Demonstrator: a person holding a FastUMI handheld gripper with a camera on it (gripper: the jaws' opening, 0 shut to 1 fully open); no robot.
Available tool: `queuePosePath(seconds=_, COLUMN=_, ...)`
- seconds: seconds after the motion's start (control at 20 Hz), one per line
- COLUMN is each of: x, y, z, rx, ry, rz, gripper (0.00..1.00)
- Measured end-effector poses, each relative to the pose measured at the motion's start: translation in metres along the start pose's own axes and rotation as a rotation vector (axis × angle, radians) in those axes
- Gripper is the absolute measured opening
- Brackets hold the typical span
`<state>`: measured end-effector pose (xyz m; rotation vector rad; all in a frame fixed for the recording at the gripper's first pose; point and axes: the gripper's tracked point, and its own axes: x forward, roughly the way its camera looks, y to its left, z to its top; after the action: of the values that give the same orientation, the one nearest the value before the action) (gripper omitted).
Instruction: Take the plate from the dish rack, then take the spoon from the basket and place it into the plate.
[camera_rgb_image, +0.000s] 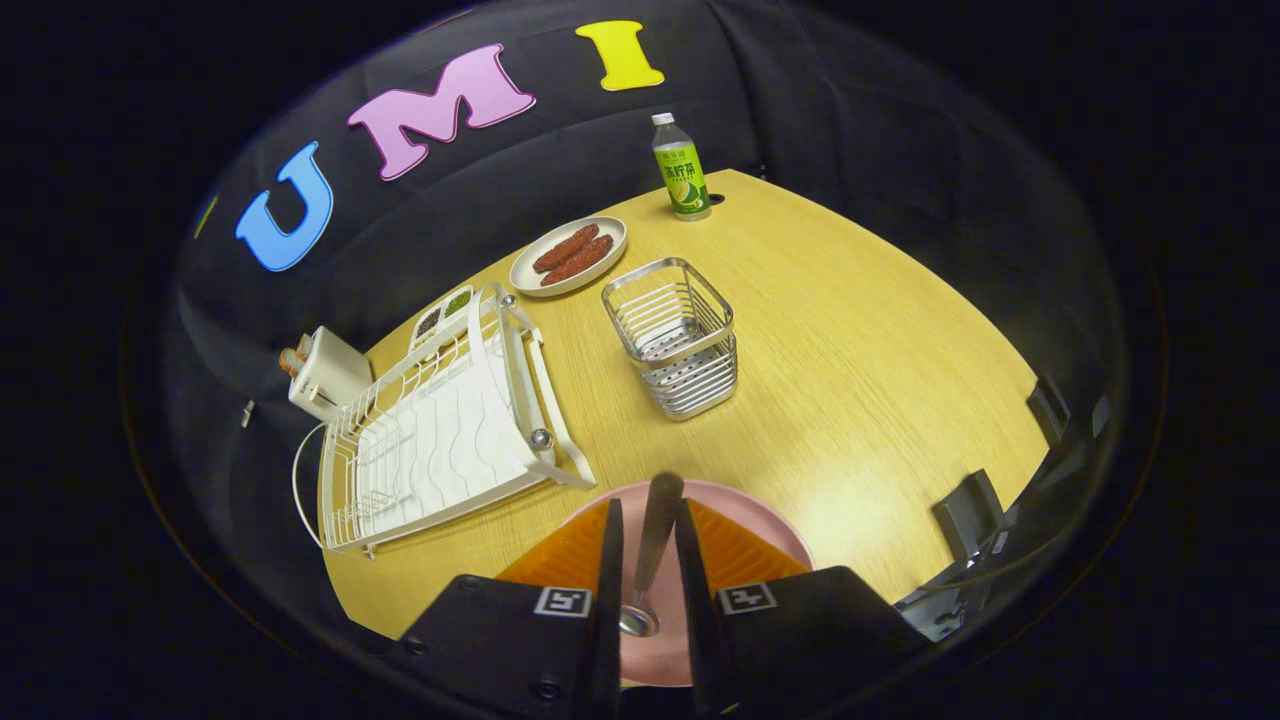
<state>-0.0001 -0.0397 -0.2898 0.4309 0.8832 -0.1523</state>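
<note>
Spoon (648, 560) in gripper (650, 520) over plate (770, 520) — apparently clamped — basket (675, 335) beyond.

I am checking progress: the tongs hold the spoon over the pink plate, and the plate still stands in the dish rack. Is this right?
Not quite. The gripper view shows the plate lying on the table, beside the rack. The tongs do hold the spoon over it.
</note>
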Motion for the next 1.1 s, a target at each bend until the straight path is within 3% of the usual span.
queuePosePath(seconds=0.05, x=-0.001, y=-0.001, z=0.003, rx=-0.004, ry=-0.011, rz=-0.005, gripper=0.42)
queuePosePath(seconds=0.2, x=-0.013, y=0.000, z=0.014, rx=-0.022, ry=-0.065, rz=0.002, gripper=0.94)
queuePosePath(seconds=0.25, x=-0.019, y=-0.002, z=0.020, rx=-0.042, ry=-0.099, rz=-0.003, gripper=0.98)
queuePosePath(seconds=0.65, x=-0.083, y=0.033, z=0.116, rx=-0.237, ry=-0.436, rz=0.018, gripper=0.99)
queuePosePath(seconds=0.9, x=-0.153, y=0.082, z=0.175, rx=-0.295, ry=-0.672, rz=0.085, gripper=0.98)
queuePosePath(seconds=1.1, x=-0.205, y=0.117, z=0.197, rx=-0.330, ry=-0.810, rz=0.146, gripper=0.98)
